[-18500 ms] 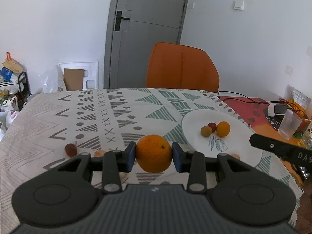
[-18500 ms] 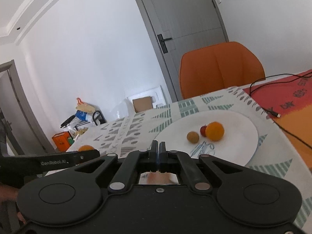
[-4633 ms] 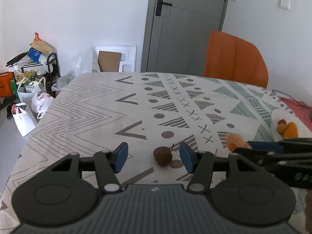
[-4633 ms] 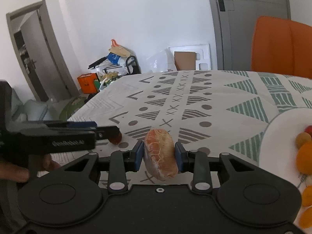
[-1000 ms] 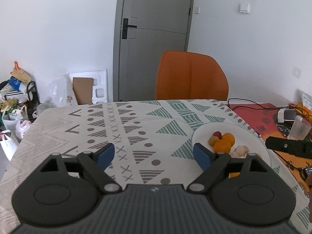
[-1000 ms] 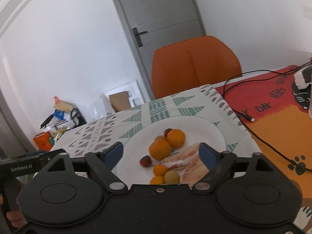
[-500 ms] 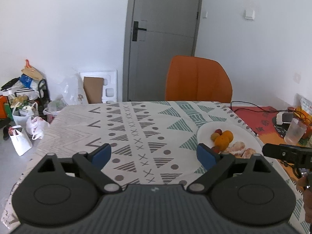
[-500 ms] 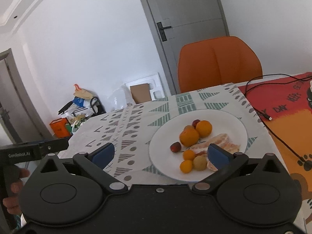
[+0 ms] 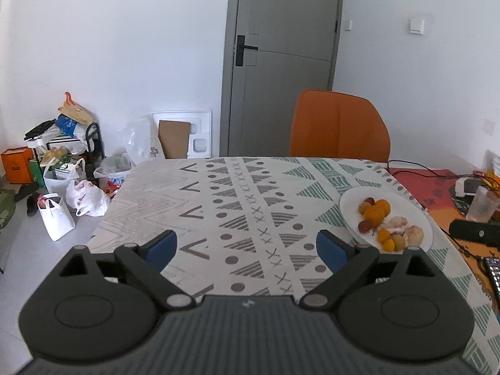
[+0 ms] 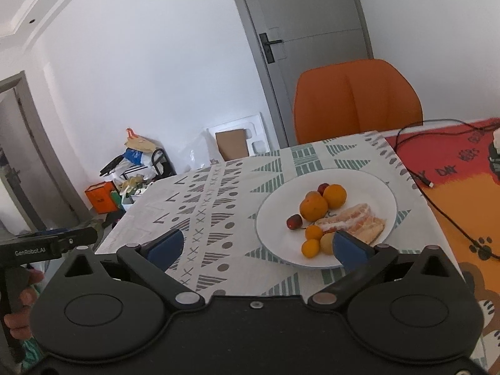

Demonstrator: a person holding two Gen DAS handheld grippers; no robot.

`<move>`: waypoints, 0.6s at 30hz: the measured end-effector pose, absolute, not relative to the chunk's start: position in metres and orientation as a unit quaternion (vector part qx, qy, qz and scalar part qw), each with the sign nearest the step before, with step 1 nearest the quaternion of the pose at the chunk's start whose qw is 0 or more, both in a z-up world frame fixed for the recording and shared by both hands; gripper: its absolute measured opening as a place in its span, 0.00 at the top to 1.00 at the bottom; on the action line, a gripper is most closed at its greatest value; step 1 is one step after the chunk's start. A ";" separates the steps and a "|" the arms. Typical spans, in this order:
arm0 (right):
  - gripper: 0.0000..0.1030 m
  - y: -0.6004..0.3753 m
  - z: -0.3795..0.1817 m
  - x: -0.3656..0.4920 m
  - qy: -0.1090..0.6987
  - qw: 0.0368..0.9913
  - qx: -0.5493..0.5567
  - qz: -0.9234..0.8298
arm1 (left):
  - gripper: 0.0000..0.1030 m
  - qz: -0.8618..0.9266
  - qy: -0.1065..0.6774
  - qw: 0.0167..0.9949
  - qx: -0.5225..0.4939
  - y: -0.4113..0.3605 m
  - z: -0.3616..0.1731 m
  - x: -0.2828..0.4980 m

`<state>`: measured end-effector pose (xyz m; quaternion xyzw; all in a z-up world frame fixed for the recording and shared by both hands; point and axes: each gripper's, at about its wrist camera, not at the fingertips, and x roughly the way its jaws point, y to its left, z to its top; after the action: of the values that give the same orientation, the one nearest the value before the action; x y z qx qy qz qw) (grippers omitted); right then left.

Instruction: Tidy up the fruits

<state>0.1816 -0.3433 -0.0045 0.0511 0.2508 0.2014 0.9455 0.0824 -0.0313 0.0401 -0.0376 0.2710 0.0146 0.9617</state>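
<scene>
A white plate (image 10: 372,187) on the patterned tablecloth holds the fruit: two oranges (image 10: 313,207), a dark red plum (image 10: 294,221), small yellow-orange fruits (image 10: 310,247) and peeled citrus segments (image 10: 356,215). The same plate (image 9: 406,201) lies at the right in the left wrist view. My left gripper (image 9: 247,248) is open and empty, held above the table's near left part. My right gripper (image 10: 257,247) is open and empty, held above the table just in front of the plate. The left gripper's body (image 10: 47,245) shows at the left edge of the right wrist view.
An orange chair (image 9: 339,125) stands behind the table. A red and orange mat (image 10: 462,187) with a black cable (image 10: 437,200) lies right of the plate. A clear cup (image 9: 482,203) and a remote (image 9: 493,270) sit at the far right. Bags and boxes (image 9: 62,168) clutter the floor at left.
Both grippers have drawn back and up from the plate, open and empty. The plate looks smaller and farther off in both views. The fruit has stayed in place.
</scene>
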 end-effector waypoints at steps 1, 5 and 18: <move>0.00 -0.342 -0.002 0.178 0.244 0.948 0.048 0.200 | 0.07 0.015 0.270 0.962 -0.036 -0.030 0.041 0.078; 0.00 -0.346 0.002 0.166 0.229 0.956 0.056 0.175 | 0.04 0.020 0.265 0.964 -0.024 -0.028 0.045 0.063; 0.00 -0.337 0.002 0.136 0.225 0.954 0.024 0.197 | 0.01 0.031 0.267 0.963 -0.028 -0.012 0.044 0.033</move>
<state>0.1358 -0.3368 0.0016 0.0244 0.2249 0.1965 0.9541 0.0330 -0.0118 0.0440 -0.0278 0.2673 0.0310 0.9627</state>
